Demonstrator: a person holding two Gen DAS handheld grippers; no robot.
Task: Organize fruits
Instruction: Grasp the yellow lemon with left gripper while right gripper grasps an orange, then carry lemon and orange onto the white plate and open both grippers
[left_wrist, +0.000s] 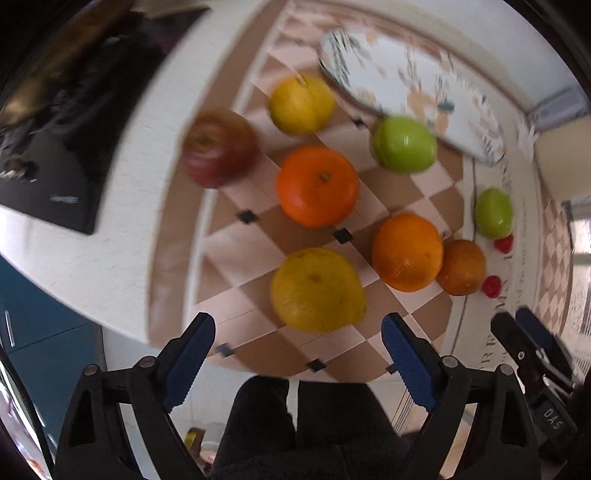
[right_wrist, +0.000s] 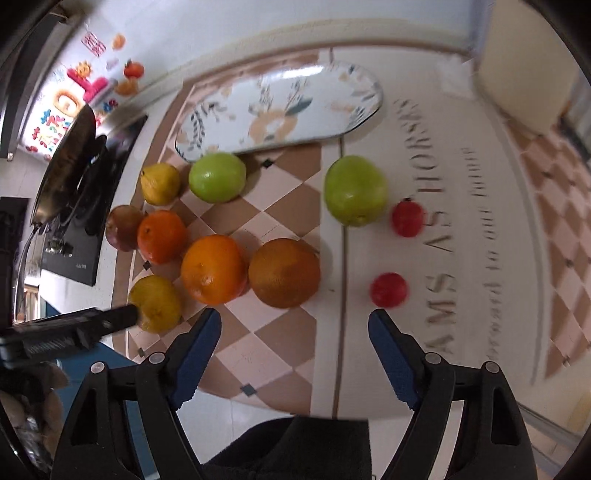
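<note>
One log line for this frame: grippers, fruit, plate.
left gripper: open, over yellow fruit | right gripper: open, holding nothing | fruit: loose on tablecloth | plate: no fruit on it

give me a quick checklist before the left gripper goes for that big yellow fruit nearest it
1. Left gripper open: ok, fingers spread wide.
2. Yellow fruit lined up between its fingers: ok, just ahead of them.
3. Room around the fruit: ok, a gap to the orange.
4. Floral tray free to take fruit: ok, nothing on it.
5. Right gripper out of the way: ok, open, off to the side.
6. Image sharp enough to judge height: cannot tell, motion blur.
</note>
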